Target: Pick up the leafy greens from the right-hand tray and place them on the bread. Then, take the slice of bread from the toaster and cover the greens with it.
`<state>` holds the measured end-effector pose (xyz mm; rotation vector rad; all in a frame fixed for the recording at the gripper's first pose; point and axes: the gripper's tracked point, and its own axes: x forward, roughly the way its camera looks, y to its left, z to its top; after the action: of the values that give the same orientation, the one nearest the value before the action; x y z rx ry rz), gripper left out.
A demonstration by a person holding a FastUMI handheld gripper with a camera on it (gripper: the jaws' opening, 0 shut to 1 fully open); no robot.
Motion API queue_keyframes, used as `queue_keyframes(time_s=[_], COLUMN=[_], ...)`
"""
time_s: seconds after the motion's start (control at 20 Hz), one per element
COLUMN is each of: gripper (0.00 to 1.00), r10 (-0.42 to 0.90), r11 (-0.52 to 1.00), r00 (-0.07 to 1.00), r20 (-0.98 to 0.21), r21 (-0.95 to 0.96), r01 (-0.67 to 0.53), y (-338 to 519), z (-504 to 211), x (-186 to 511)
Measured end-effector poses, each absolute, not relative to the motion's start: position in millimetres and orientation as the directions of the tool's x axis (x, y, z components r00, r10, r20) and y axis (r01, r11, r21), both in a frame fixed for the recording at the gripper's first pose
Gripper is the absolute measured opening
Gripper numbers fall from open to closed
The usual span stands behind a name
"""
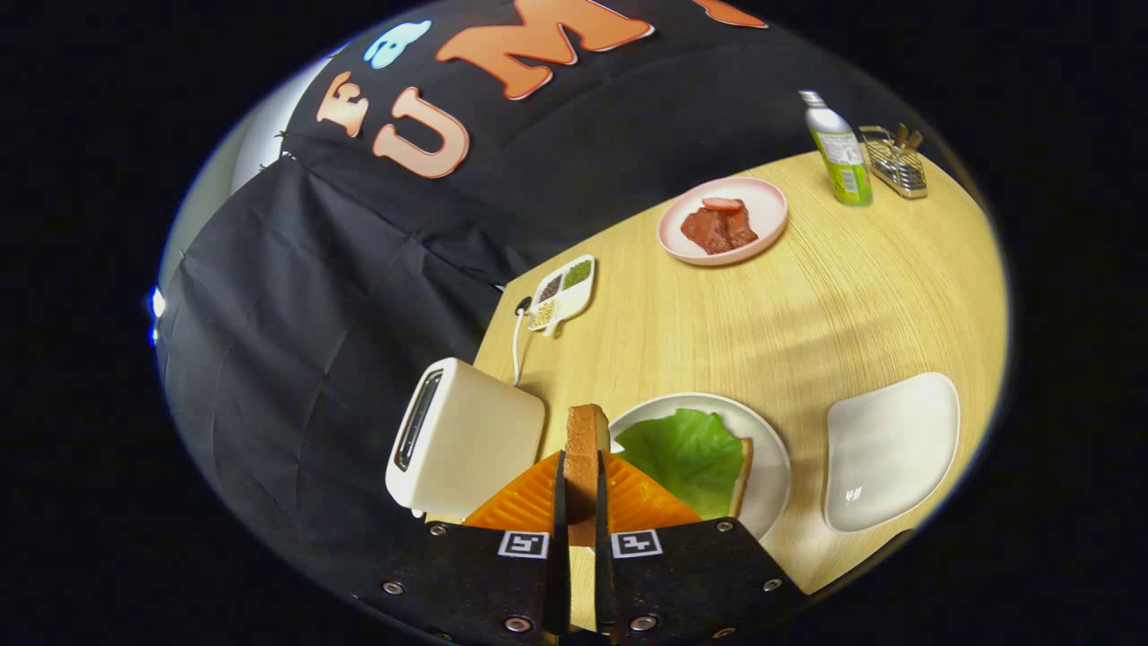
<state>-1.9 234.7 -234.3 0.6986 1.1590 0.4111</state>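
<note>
My gripper [581,489] is shut on a slice of bread [586,440], which stands on edge between the fingers, lifted above the table. The white toaster [462,440] sits just left of the fingers, its slot dark. Right of the fingers lies a round white plate [769,471] that holds a second bread slice [742,475] with the leafy greens [686,453] spread over it. Further right rests the square white tray [888,449], bare.
A pink plate [762,215] with red meat slices stands far across the wooden table [717,323]. A green-labelled bottle [839,152] and a wire basket [897,161] stand beyond it. A small divided dish [563,292] of seeds lies beyond the toaster, near its cord.
</note>
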Motion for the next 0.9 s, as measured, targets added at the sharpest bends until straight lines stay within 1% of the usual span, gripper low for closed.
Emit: queue_keyframes(time_s=[0.1,0.2,0.4,0.55,0.7,0.85,0.9], gripper=[0.11,0.11,0.11,0.11,0.18,0.26,0.30], r10=[0.639,0.678,0.655,0.615,0.589,0.545,0.526], r11=[0.708,0.656,0.672,0.707,0.731,0.775,0.793], r00=[0.353,0.343,0.353,0.369,0.387,0.418,0.427], r20=[-0.683,-0.651,-0.668,-0.697,-0.710,-0.727,-0.735], r21=[0.702,0.745,0.729,0.695,0.672,0.627,0.606], r01=[0.077,0.117,0.133,0.135,0.121,0.080,0.065], y=[230,233,220,211,205,197,194], z=[-245,-249,-273,-291,-296,-300,-301], x=[-6,-10,-14,-14,-13,-11,-12])
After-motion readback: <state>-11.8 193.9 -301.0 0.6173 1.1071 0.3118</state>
